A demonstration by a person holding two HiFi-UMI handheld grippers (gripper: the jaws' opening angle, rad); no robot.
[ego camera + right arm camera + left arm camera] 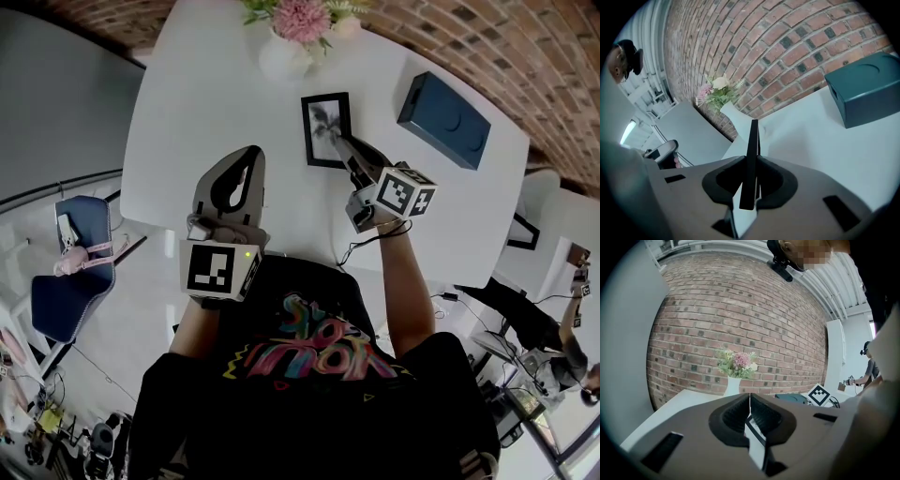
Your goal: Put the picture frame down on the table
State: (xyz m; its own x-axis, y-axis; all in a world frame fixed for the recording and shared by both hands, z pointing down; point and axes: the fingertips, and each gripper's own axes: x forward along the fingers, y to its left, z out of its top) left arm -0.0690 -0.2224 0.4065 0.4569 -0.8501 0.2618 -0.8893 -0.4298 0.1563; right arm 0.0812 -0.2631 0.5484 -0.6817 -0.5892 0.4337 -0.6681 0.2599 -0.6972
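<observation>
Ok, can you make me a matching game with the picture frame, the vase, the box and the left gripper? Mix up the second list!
Things:
1. picture frame
2. vase
3. box
4. left gripper

States:
a. dark blue
b. has flowers in it
c. fingers shut, nothing between them
d. gripped by the right gripper

Pairs: 1-d, 2-b, 3-a, 4-c

we lose the tops of the flowers at the head view's upper edge. the right tool covers part of the picture frame. in the right gripper view we see that frame only edge-on, its picture hidden.
</observation>
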